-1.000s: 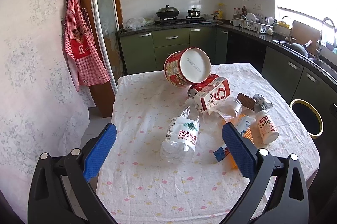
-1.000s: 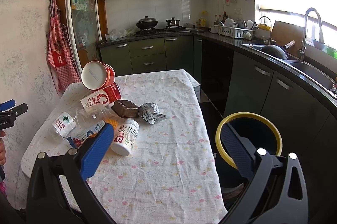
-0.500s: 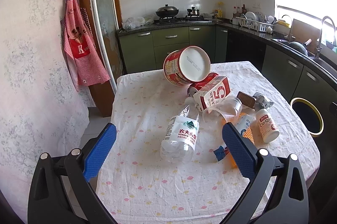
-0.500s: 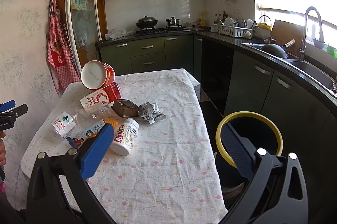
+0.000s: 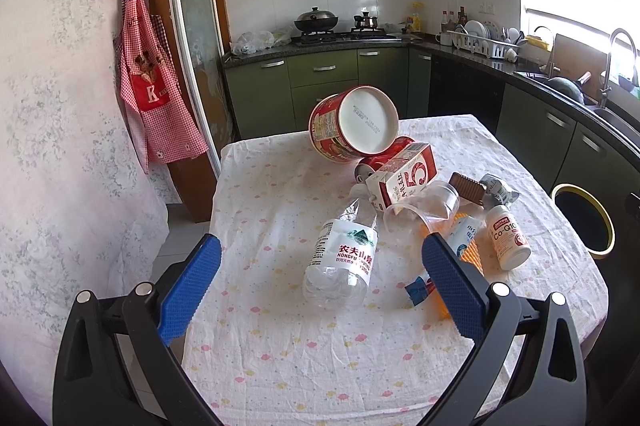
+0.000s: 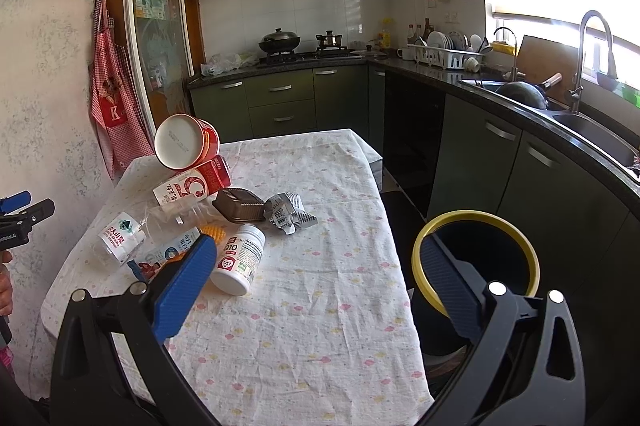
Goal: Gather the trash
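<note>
left gripper (image 5: 320,278) and right gripper (image 6: 316,274), jaws apart, empty. bottle (image 5: 342,256) lies on table (image 5: 280,346): likely light, thin, crushable, slippery; grip across labelled middle. bin (image 6: 476,258) beside table.

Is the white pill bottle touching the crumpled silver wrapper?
Apart. Right wrist view shows bare tablecloth between the pill bottle and the wrapper.

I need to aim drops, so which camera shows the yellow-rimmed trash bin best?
The right wrist view: the trash bin shows nearly its whole rim and opening. The left wrist view catches it only small at the right edge.
</note>
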Action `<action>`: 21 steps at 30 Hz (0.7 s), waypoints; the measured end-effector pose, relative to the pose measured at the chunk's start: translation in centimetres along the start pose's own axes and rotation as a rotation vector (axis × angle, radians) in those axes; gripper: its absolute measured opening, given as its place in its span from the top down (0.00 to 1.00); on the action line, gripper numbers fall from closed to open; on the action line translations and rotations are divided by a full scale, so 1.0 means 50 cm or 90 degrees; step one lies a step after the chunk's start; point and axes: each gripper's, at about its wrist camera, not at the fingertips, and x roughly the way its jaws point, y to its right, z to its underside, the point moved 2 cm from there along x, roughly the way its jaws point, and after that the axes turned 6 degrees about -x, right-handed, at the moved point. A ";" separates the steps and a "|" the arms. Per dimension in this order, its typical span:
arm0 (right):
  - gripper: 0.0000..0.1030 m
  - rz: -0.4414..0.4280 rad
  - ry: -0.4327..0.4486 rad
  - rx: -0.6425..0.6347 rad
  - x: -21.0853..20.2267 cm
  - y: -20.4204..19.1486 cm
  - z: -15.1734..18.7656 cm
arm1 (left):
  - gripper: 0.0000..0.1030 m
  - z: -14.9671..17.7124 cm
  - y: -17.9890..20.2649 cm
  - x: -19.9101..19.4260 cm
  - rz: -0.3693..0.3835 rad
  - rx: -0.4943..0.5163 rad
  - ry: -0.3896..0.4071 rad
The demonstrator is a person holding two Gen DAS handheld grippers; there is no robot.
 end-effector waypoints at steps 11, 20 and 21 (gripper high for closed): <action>0.06 0.000 -0.001 0.001 0.000 0.001 -0.001 | 0.04 -0.005 0.005 -0.001 0.001 0.006 0.001; 0.06 -0.001 -0.002 0.003 0.002 0.001 0.001 | 0.04 -0.007 0.008 -0.003 0.001 0.011 0.000; 0.06 0.000 -0.003 0.002 0.003 0.001 0.001 | 0.04 -0.007 0.008 -0.003 0.001 0.012 0.000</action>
